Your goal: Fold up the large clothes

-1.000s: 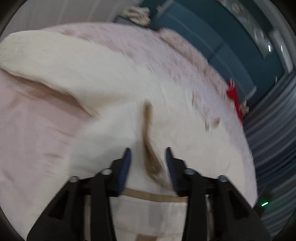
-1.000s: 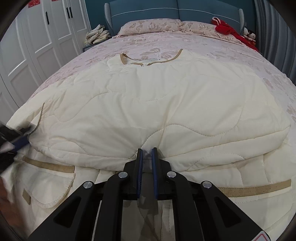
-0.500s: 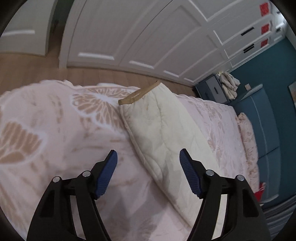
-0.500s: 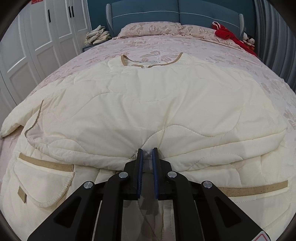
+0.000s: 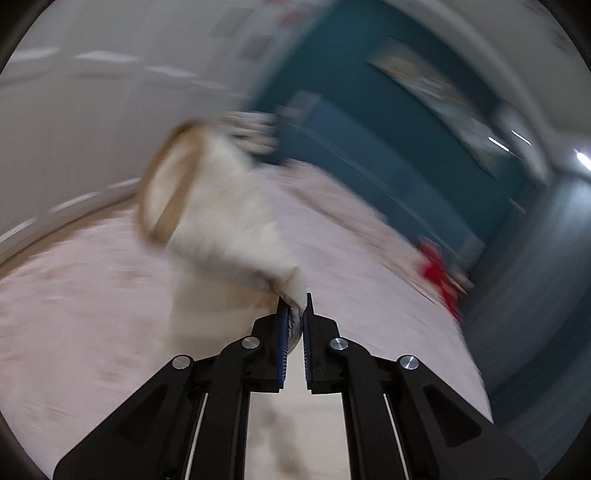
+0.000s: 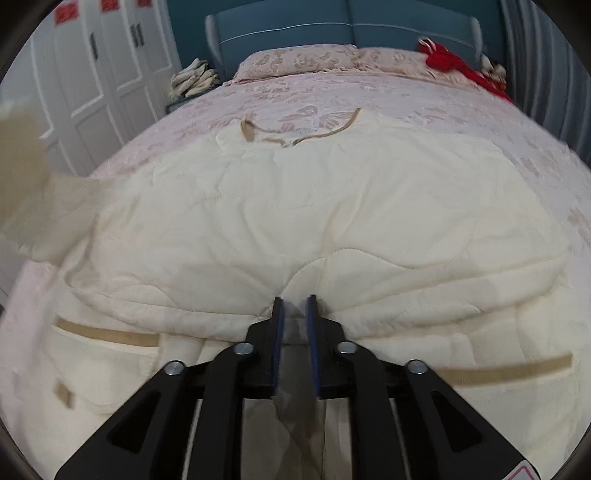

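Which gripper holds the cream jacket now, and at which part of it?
The left gripper pinches the jacket's sleeve partway along, behind its tan cuff. The right gripper has just been opening; nothing visibly pressed.

The right wrist camera sits low at the foot of the bed (image 6: 369, 88), tipped downward, facing the headboard (image 6: 351, 33) at twelve o'clock, close over the cream jacket (image 6: 295, 206). The left wrist camera, blurred, looks across the same bed (image 5: 92, 295); the headboard (image 5: 388, 147) lies toward two o'clock.
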